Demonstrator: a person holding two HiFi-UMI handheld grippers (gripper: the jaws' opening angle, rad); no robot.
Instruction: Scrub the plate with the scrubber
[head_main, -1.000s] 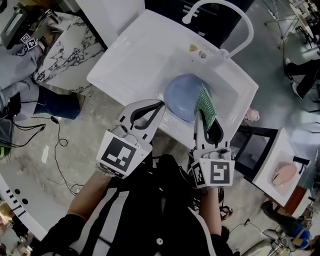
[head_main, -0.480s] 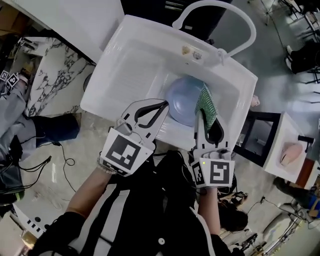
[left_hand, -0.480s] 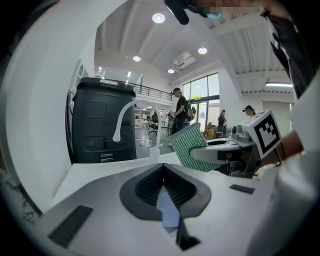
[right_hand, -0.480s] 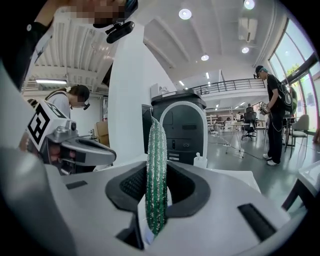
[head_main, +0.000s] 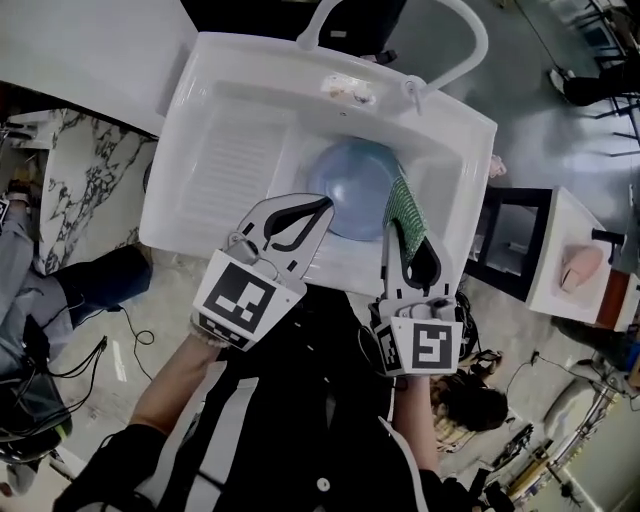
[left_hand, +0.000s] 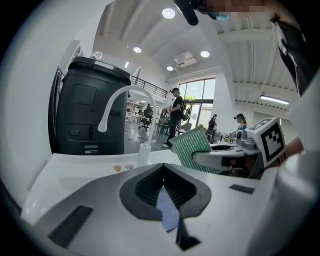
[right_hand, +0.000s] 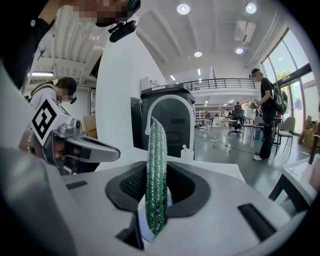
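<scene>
Left gripper: my left gripper (head_main: 326, 205) has its jaws pressed tight together, and I see nothing pinched between the tips. In the left gripper view (left_hand: 162, 172) a sliver of blue shows through the hollow behind the closed tips.
Left gripper place: its tips are at the left edge of the plate, over the front of the sink. I cannot tell whether they touch the plate.
Right gripper: my right gripper (head_main: 400, 228) is clenched on the scrubber, which stands up on edge between the jaws in the right gripper view (right_hand: 156, 172).
Scrubber: the green scrubber (head_main: 404, 200) sticks out past the jaw tips, at the right edge of the plate. Whether it presses on the plate I cannot tell.
Plate: the blue plate (head_main: 352, 182) sits in the basin of the sink, between my two grippers and just right of the ribbed draining board (head_main: 232, 170).
Sink: the white sink (head_main: 180, 110) stands in front of me, with a white arched tap (head_main: 484, 50) at its far rim.
Arms: both my grippers reach forward side by side, apart from one another.
</scene>
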